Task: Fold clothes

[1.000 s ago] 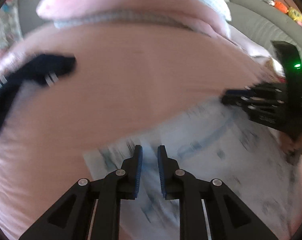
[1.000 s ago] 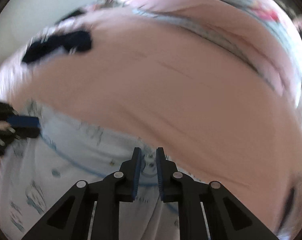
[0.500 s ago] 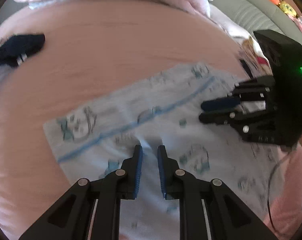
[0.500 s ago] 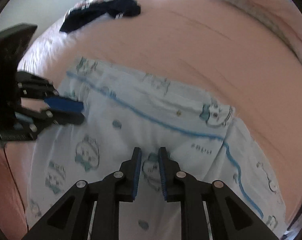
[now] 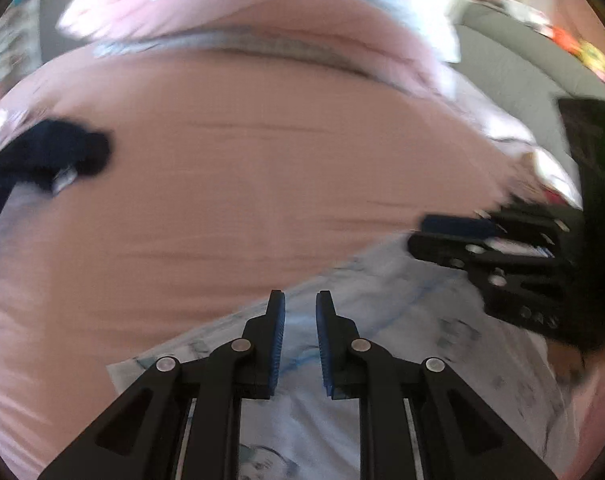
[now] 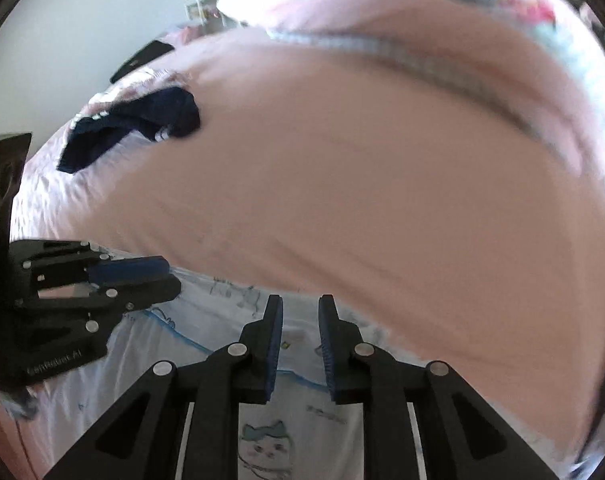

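Left gripper [image 5: 298, 306] has its blue-padded jaws a little apart with nothing pinched between them, just hanging over the near part of the light blue printed garment [image 5: 430, 344]. Right gripper [image 6: 300, 312] is the same deal: a narrow gap and nothing in it, over the same cloth [image 6: 206, 320]. Each one shows up in the other's camera off to the side, fingers lying low near the garment's far edge, but it's too blurry to tell if they touch the fabric.

The garment lies flat at the near edge of the bed, on the pink sheet [image 6: 342, 184]. Its far edge and a thin blue line of trim run crosswise, side to side between the two grippers; can't tell its full length, as it runs out of frame.

Further out, a dark navy piece of clothing [image 6: 134, 128] sits crumpled near the bed's far left corner. A pink patterned pillow [image 5: 262, 12] runs along the far edge.
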`<state>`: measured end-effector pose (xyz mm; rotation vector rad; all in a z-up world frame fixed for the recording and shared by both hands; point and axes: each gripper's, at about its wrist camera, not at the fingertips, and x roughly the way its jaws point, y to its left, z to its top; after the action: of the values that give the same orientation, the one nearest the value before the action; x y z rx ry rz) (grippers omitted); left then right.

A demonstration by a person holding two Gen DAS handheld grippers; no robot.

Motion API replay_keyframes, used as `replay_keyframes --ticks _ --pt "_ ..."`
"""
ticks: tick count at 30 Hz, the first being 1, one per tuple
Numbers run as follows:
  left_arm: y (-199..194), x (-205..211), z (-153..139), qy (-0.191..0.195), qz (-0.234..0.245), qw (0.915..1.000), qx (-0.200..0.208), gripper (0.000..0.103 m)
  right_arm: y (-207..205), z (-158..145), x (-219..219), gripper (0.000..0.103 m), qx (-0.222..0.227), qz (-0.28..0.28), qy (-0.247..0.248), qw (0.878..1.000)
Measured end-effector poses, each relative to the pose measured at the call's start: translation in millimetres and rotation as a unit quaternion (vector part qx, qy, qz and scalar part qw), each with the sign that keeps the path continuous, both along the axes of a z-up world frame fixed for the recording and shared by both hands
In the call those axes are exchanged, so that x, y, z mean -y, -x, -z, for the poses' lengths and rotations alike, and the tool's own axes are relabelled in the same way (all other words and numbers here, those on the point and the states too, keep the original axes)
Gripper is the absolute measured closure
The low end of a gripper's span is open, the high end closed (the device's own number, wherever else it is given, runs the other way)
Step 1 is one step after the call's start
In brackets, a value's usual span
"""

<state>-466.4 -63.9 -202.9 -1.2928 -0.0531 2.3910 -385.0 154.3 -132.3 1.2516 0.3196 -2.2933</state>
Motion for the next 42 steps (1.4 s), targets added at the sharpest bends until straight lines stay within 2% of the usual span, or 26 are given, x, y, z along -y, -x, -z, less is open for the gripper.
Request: replay_keyframes --ticks 1,3,6,7,9,10,11,12,14,15,18,23,25,26,28,30,32,33,34,35,36,37,38,42 --pt "0 -6 0 0.011 0.017 0.9998 -0.001 0.089 -3 -2 2 0.064 0.004 -0.016 -0.003 1.0" --pt "3 -17 3 0.036 0.033 0.9988 0.005 0.083 -7 -5 -10 0.049 0.018 -0.046 -0.01 0.999" --pt "15 -26 10 0.05 0.026 0.9983 0.016 0.07 -7 5 -9 0.044 0.02 -0.051 -0.038 0.998" --pt "18 -28 12 0.053 0.022 0.9982 0.015 0.07 -1 10 -4 0.044 0.023 -0.047 -0.049 0.997" --pt "25 -30 15 0.057 0.017 0.9981 0.016 0.07 5 17 -2 0.044 0.032 -0.059 -0.039 0.997" --pt "27 -33 17 0.062 0.016 0.9978 0.015 0.07 6 19 1 0.05 0.03 -0.067 -0.037 0.997" --pt "28 -37 19 0.067 0.015 0.9975 0.014 0.072 7 21 5 0.062 0.025 -0.075 -0.037 0.996" --pt "31 -40 22 0.075 0.014 0.997 0.011 0.084 6 23 6 0.086 0.017 -0.076 -0.046 0.996" --pt "34 -44 20 0.072 0.005 0.9974 0.001 0.098 4 25 6 0.092 0.001 -0.075 -0.059 0.995" --pt "36 -46 20 0.069 0.0 0.9976 -0.004 0.1 4 22 6 0.095 -0.002 -0.075 -0.051 0.996" --pt "26 -52 23 0.065 -0.016 0.9973 -0.029 0.102 -1 11 2 0.095 -0.025 -0.067 -0.031 0.997" --pt "42 -55 21 0.05 -0.057 0.996 -0.048 0.103 -10 -6 -6 0.096 -0.06 -0.054 0.007 0.997" --pt "22 -16 15 0.033 -0.058 0.9969 -0.04 0.103 -9 -8 -10 0.096 -0.061 -0.045 0.031 0.997" --pt "10 6 11 0.024 -0.058 0.9974 -0.036 0.103 -11 -9 -13 0.095 -0.057 -0.035 0.035 0.997" --pt "14 14 17 0.009 -0.047 0.9988 -0.005 0.102 1 1 -12 0.094 -0.023 -0.009 0.016 1.0" --pt "11 15 14 0.03 -0.026 0.9992 -0.003 0.101 15 12 -13 0.094 0.017 0.014 0.008 1.0" --pt "4 14 9 0.054 0.002 0.9985 -0.007 0.099 13 7 -14 0.093 0.025 -0.005 0.025 0.999" --pt "0 12 6 0.066 0.02 0.9975 -0.013 0.096 10 3 -14 0.091 0.025 -0.018 0.032 0.999" --pt "-1 12 5 0.076 0.032 0.9965 -0.014 0.093 7 0 -12 0.083 0.021 -0.033 0.029 0.999" --pt "-1 11 5 0.09 0.041 0.995 -0.018 0.084 3 -1 -7 0.075 0.018 -0.048 0.017 0.999" --pt "-1 10 6 0.094 0.052 0.9941 -0.018 0.071 0 -1 -1 0.062 0.017 -0.058 0.007 0.998" --pt "0 10 7 0.095 0.064 0.9933 -0.017 0.065 -2 0 4 0.055 0.019 -0.064 0.002 0.998" --pt "0 10 8 0.096 0.075 0.9924 -0.015 0.062 -3 2 8 0.054 0.022 -0.069 -0.001 0.997" --pt "2 6 12 0.112 0.101 0.9884 -0.012 0.062 -6 11 19 0.053 0.032 -0.071 -0.03 0.997"
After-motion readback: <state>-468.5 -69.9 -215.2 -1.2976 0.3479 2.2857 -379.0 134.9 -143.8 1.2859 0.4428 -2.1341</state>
